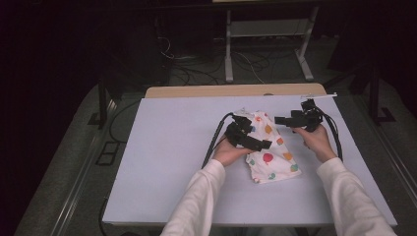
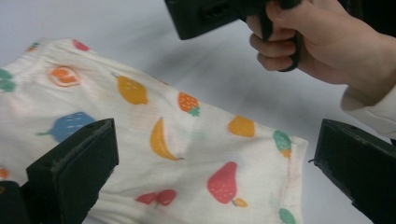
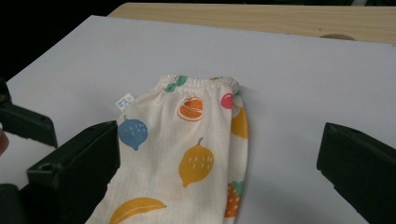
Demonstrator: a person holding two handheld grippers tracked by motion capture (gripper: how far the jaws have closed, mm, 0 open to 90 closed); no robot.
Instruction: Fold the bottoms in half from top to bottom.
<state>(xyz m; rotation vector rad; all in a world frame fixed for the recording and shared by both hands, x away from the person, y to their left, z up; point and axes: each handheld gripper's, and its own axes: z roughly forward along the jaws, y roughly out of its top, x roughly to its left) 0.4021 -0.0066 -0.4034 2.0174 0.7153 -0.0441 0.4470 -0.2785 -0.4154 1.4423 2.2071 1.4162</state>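
Hovering over the fruit-print garment (image 3: 196, 154), both the left gripper (image 1: 252, 139) and right gripper (image 1: 287, 120) are gaping wide; small white tag (image 3: 124, 101) unreadable.

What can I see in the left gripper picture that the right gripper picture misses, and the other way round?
The left gripper view alone shows the person's right hand holding the right gripper, plus a red pear print near the garment's hem. The right gripper view alone shows the elastic waistband, a small white label and the table's wooden far edge. Both show the fruit-print garment lying flat on the white table, framed by open black jaws.
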